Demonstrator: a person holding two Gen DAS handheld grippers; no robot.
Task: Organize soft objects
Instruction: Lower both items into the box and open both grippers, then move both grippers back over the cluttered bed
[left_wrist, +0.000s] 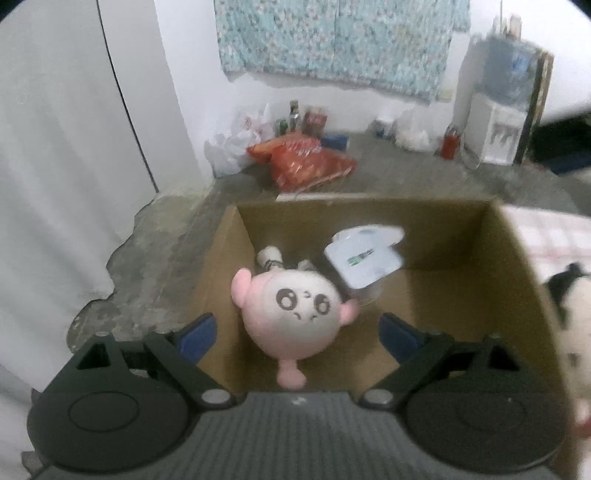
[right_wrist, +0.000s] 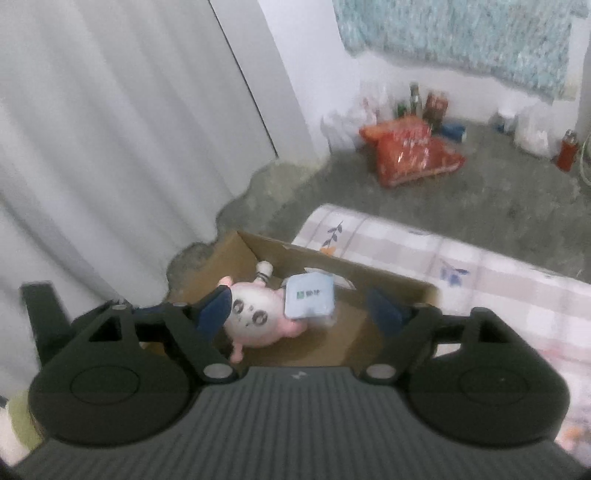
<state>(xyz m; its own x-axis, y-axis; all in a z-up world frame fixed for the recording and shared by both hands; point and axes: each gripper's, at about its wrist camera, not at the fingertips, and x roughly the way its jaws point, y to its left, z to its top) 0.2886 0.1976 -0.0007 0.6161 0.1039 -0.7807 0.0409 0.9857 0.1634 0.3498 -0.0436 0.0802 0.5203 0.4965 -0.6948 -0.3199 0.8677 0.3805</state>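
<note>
Inside cardboard box (left_wrist: 517, 266), round pink plush (left_wrist: 291, 317), glossy packet (left_wrist: 364, 254)

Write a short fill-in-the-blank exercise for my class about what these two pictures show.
1. The pink plush lies inside a cardboard ____.
2. Beside the plush rests a pale blue tissue ____.
3. The left tongs stand ____, holding nothing.
4. On the floor by the far wall lie red snack ____.

Missing words: box; pack; open; bags
</note>
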